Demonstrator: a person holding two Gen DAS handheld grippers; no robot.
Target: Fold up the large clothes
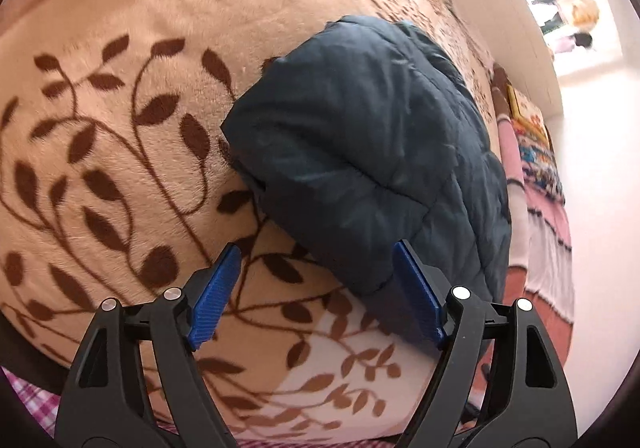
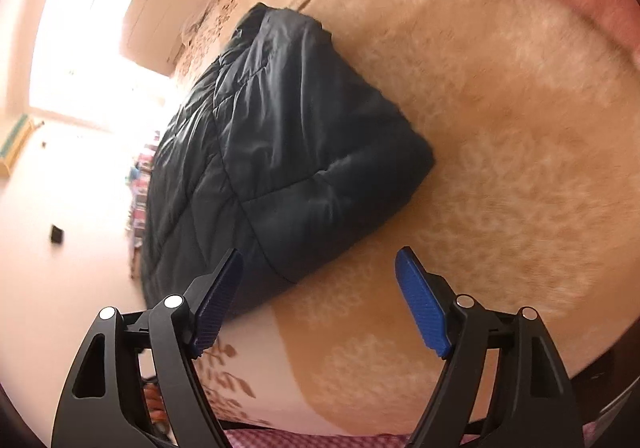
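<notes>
Lying as a compact folded bundle on the leaf-patterned blanket (image 1: 120, 136), the dark quilted jacket (image 1: 360, 152) looks close to finished, perhaps needing only tidying, while the left gripper (image 1: 316, 288) and right gripper (image 2: 320, 296) hover released just before it.

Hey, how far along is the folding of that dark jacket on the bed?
Mostly done, it seems: the dark quilted jacket lies as a compact folded bundle on the leaf-patterned blanket. Nothing is in hand: the left tool and right tool are both open and empty near its front edge. What may remain is a final tidy or press; I cannot see any loose sleeve.
</notes>
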